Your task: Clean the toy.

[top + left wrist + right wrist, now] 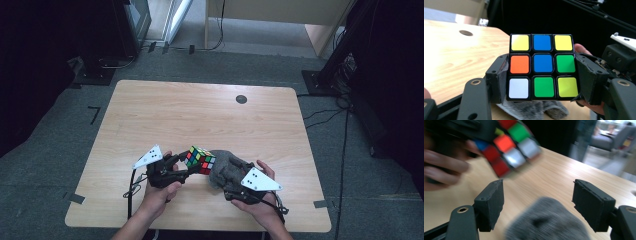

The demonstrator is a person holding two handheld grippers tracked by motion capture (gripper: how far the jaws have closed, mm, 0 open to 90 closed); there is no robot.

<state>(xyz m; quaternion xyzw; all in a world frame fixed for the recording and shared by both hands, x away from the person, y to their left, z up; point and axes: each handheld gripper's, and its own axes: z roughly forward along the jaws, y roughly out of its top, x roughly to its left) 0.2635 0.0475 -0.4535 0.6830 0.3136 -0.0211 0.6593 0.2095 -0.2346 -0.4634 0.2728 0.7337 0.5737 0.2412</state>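
Rubik's cube (543, 67) sits clamped between the left gripper's (541, 82) jaws, raised above the wooden table (200, 115). Right gripper (537, 205) is released, over a grey cloth (547, 222).

Tabletop (165, 115): pale wood grain, rounded corners, one dark round hole (241, 99) near its far edge. Lying on it: a grey fuzzy cloth (223, 167), crumpled, near the front edge.
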